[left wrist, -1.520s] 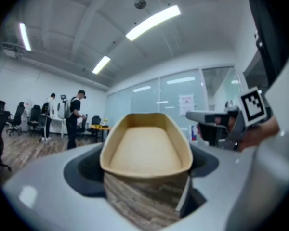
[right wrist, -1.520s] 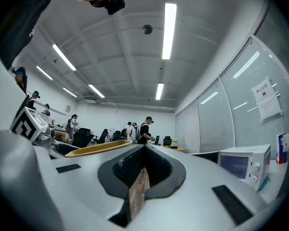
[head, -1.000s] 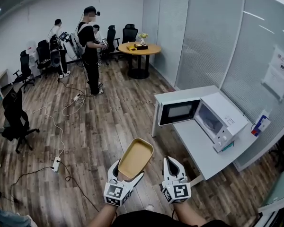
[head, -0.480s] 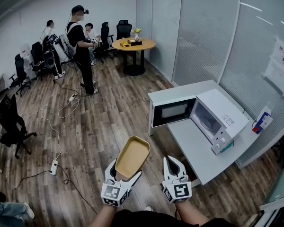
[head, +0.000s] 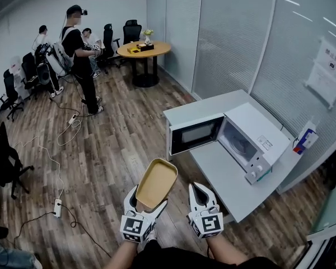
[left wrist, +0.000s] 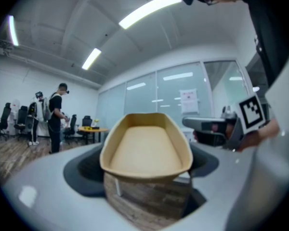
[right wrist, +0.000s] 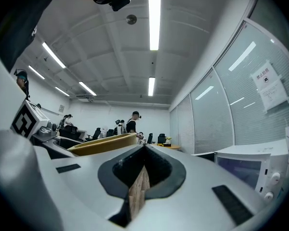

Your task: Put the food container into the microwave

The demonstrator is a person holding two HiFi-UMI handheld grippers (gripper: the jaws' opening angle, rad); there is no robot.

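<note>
Here the left gripper [head: 146,204] clamps the food container [head: 157,182] between its fingers.

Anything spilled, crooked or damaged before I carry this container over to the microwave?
Nothing stands out. The left gripper holds the food container by one end; it looks empty and intact. The microwave stands on the white table, its door open. The right gripper is shut on nothing.

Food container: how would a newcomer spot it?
Find the white microwave, door open, on the table by the glass wall. Nearer, the left gripper holds the food container: a shallow, empty tan tray; the right gripper beside it holds nothing.
</note>
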